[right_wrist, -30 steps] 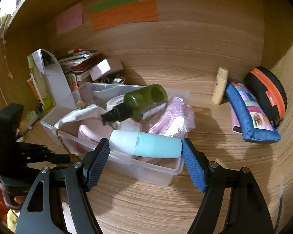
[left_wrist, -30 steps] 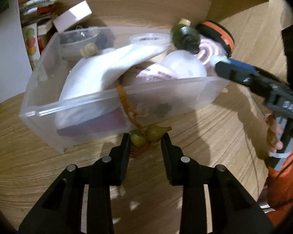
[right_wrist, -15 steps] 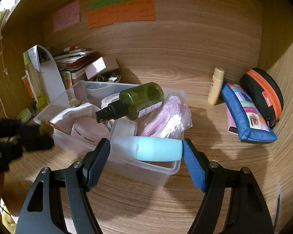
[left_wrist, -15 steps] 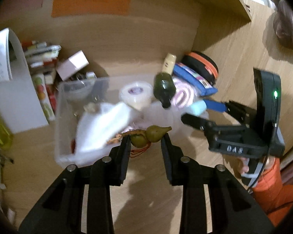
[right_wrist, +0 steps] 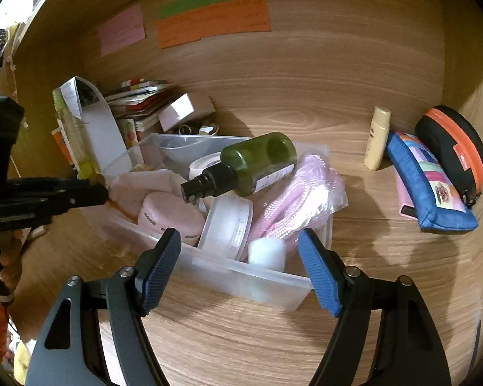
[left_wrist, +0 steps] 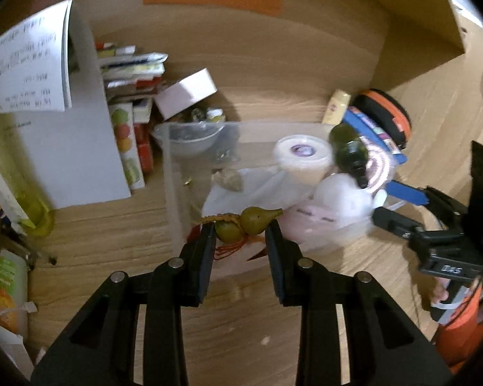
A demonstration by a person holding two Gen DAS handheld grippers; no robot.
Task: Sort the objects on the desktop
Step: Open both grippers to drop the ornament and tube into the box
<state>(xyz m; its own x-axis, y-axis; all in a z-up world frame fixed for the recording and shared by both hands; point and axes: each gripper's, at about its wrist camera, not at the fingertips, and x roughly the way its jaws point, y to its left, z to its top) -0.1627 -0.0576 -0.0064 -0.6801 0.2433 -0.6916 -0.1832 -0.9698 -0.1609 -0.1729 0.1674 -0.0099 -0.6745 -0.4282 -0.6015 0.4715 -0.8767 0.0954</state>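
While the left gripper (left_wrist: 240, 230) pinches the small olive gourd charm (left_wrist: 248, 223) above the clear plastic bin (right_wrist: 209, 265), the right gripper (right_wrist: 238, 257) gapes empty, so lowering it inside looks next.

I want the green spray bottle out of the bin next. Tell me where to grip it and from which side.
Grip the green spray bottle across its round body, probably from above. It lies tilted on top of the clutter in the clear bin, black nozzle toward the camera, so the body is exposed, while the pink rope bundle crowds its right side.
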